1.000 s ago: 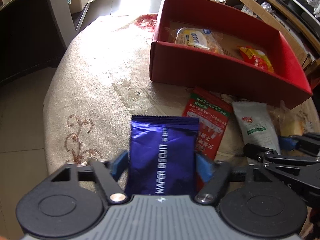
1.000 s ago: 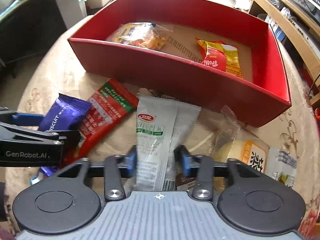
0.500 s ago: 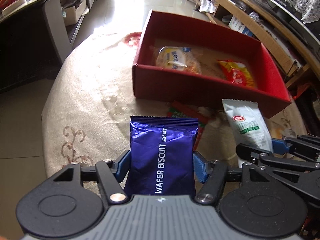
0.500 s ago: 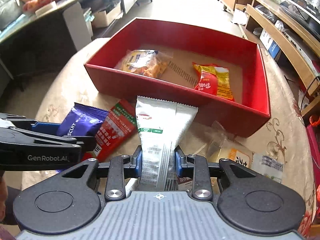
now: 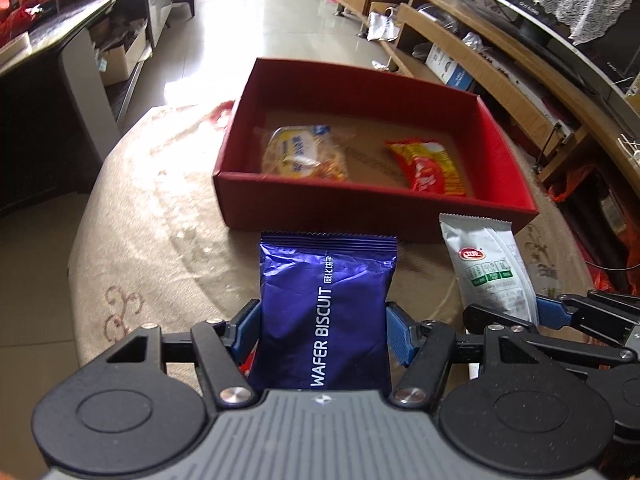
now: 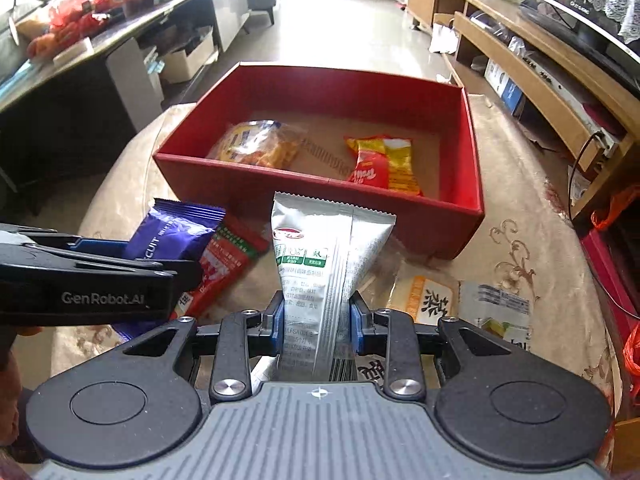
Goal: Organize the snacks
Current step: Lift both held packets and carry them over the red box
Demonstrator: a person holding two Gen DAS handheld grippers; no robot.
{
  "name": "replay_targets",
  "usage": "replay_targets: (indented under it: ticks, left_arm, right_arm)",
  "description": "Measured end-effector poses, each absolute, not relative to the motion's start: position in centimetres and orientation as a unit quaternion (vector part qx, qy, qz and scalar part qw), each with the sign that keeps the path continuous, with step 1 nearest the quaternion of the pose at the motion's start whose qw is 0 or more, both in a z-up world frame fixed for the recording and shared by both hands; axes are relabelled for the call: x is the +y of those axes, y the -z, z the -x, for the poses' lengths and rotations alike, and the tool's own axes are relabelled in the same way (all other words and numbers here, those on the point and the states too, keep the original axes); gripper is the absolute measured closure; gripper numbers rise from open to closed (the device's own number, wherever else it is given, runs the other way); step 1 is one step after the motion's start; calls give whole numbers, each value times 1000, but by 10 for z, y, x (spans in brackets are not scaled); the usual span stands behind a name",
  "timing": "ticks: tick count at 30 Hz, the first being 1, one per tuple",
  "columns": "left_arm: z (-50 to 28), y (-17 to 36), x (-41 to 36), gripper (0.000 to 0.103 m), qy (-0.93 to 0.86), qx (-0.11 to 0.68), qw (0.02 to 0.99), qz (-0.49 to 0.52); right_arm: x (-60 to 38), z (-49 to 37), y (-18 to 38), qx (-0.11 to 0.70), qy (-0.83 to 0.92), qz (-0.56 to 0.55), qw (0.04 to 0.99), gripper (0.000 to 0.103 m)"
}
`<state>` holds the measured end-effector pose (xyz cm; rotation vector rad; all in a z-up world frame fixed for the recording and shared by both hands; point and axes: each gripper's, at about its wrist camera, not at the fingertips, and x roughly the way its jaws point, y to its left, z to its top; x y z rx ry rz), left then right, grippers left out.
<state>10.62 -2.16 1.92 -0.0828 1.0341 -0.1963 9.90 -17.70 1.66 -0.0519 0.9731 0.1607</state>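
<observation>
My left gripper is shut on a blue wafer biscuit packet, held above the round table. My right gripper is shut on a silver snack packet, also lifted off the table. In the left wrist view the silver packet and the right gripper show at the right. In the right wrist view the blue packet and the left gripper show at the left. Ahead stands a red box holding a clear yellow-labelled snack bag and a red-yellow packet.
On the table in front of the box lie a red-green packet, a yellow-labelled packet and a clear white-blue packet. Wooden shelves run along the right, a dark counter along the left.
Both grippers rose with their packets, lifting them off the table. The red box now sits lower and farther in both views, and its inside shows more fully.
</observation>
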Motion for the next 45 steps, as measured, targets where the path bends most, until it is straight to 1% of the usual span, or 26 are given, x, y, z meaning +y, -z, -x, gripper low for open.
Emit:
replay_targets:
  ticks: [23, 45]
  left_arm:
    - [-135, -51, -48, 44, 81, 434, 897, 7]
    - [-170, -68, -65, 44, 69, 392, 917, -6]
  right_arm:
    - [-195, -122, -43, 418, -52, -1, 907, 65]
    - [-205, -151, -62, 371, -21, -12, 928, 65]
